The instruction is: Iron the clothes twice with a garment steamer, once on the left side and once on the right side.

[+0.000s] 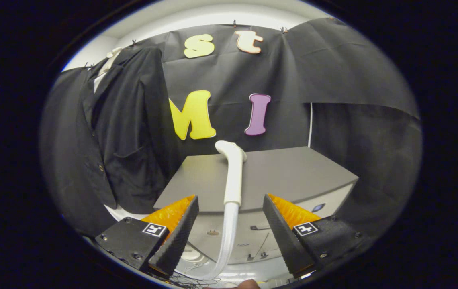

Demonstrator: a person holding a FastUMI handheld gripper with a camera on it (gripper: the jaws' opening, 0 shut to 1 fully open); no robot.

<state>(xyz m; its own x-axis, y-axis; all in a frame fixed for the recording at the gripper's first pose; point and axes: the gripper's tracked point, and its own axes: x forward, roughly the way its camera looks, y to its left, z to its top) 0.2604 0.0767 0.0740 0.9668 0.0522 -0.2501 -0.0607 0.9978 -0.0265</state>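
Observation:
A white garment steamer wand [233, 172] lies on the grey cabinet top [293, 172], its head pointing away from me toward the wall. Its translucent hose [229, 237] runs down off the cabinet's front edge between my fingers. My gripper [230, 208] is open, its black ridged fingers [180, 235] standing to either side of the handle's rear end without touching it. A dark jacket over a white shirt [120, 132] hangs on the wall to the left of the cabinet.
The cabinet's white front [325, 204] faces me below the top, with small fittings and thin wires [189, 277] near its foot. Black cloth covers the wall behind. A fingertip [249, 284] shows just under the hose.

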